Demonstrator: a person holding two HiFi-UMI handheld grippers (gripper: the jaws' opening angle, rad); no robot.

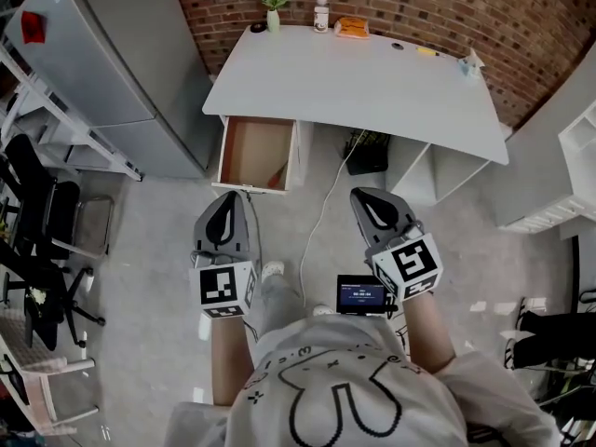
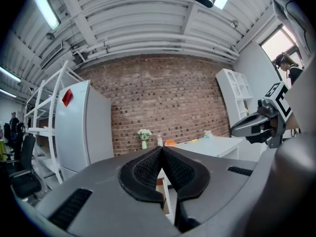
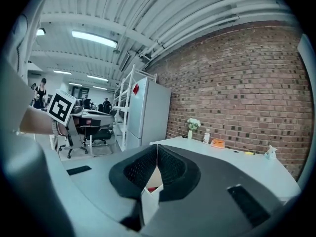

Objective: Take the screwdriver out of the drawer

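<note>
While both grey hand-held claws hover shut and empty, the left claw has the open white drawer with a brown wooden floor just ahead of its tips, under the white desk. The right claw is beside it, off the drawer's right. What looks like the slim red-handled screwdriver lies in the drawer's near corner, on the right claw's side.

My head camera looks steeply down from above onto the left gripper, the right gripper and, farther ahead, the white desk with its drawer. Each gripper view looks nearly level along its own jaws toward the brick wall. All three views share the desk and the flower vase.
</note>
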